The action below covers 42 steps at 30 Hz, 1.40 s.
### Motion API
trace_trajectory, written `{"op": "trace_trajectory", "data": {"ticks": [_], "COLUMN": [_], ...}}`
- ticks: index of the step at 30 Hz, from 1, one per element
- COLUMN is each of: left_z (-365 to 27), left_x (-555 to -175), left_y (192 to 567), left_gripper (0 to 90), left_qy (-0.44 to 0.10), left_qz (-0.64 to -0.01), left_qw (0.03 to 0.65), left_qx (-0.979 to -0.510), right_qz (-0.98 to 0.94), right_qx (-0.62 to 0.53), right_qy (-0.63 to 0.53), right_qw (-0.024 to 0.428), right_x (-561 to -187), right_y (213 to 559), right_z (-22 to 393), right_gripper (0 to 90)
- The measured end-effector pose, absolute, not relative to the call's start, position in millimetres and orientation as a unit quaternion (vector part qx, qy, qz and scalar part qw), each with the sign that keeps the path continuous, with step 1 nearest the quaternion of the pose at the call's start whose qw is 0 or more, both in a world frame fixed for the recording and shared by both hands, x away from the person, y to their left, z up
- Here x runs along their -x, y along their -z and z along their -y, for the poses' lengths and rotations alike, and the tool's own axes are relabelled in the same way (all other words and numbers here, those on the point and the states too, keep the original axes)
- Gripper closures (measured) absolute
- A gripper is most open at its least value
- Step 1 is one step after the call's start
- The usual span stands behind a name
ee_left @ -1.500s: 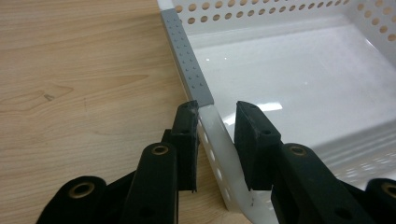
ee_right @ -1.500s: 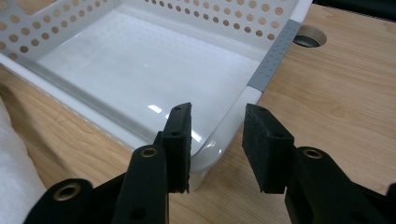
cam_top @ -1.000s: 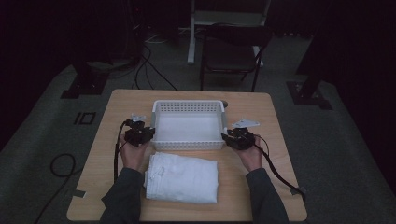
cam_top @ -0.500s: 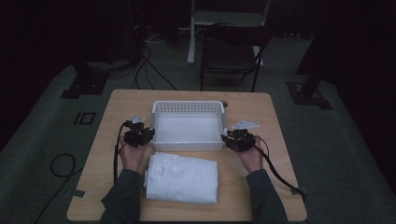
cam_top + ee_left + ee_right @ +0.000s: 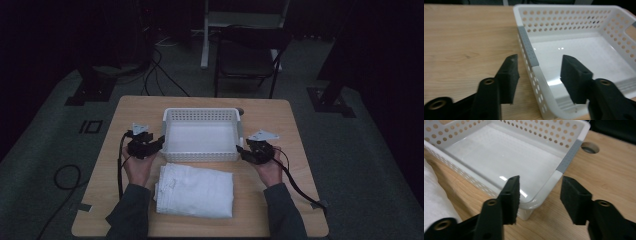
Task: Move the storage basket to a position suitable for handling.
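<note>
Nearest to me on the table lies the folded white cloth, flat and square between my two forearms, just short of the basket. A corner of it also shows at the lower left edge of the right gripper view.

Beyond it, my left gripper sits at the left near corner of the white basket. Its jaws have just been opening, and they now stand spread with the basket's side wall running up between them; the pads are clear of the plastic on both sides. My right gripper is at the opposite near corner. Its jaws have likewise just been opening, and they stand apart astride the rounded corner of the rim, touching nothing that I can see.

The basket itself rests flat on the table, empty, with grey strips on its side rims, and it lies squarely behind the cloth. A round cable hole sits in the tabletop past its right side.

I judge this as the end of placing the basket: both grips let go, the basket set where it is wanted. The next move, as I read it, calls for drawing both grippers back off the walls without nudging the basket, then coming down on the cloth's near edges to lift it in.
</note>
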<state>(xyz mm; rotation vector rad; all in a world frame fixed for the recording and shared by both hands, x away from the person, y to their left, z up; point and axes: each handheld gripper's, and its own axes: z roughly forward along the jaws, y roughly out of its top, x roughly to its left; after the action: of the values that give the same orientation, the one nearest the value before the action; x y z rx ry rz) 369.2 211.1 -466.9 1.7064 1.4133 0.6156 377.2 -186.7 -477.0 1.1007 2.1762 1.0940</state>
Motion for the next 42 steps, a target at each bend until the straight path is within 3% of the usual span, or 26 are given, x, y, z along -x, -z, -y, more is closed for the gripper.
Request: {"op": "trace_trajectory", "data": {"ticks": [6, 14, 24, 29, 42], "left_z": [-223, -222, -201, -193, -181], "left_x": [-350, -325, -296, -285, -271], "left_y": [460, 460, 471, 480, 492], "left_gripper": [43.6, 41.9, 40.1, 38.2, 35.5], "left_qy": [-0.256, -0.223, -0.197, -0.171, -0.173], "left_qz": [-0.556, -0.545, -0.494, -0.494, -0.486], "left_qw": [0.425, 0.448, 0.457, 0.458, 0.418], "left_qx": [-0.667, -0.673, -0.713, -0.72, -0.748], "right_qz": [-0.784, -0.789, -0.804, -0.809, -0.827], "right_qx": [-0.4, -0.387, -0.366, -0.361, -0.348], "right_qy": [-0.405, -0.403, -0.402, -0.408, -0.408], "right_qw": [0.248, 0.255, 0.242, 0.221, 0.169], "right_x": [-358, -334, -309, -301, -276], "right_y": [465, 466, 473, 479, 504], "right_z": [192, 192, 183, 180, 164], "right_gripper": [37.2, 35.1, 33.7, 32.9, 31.6]}}
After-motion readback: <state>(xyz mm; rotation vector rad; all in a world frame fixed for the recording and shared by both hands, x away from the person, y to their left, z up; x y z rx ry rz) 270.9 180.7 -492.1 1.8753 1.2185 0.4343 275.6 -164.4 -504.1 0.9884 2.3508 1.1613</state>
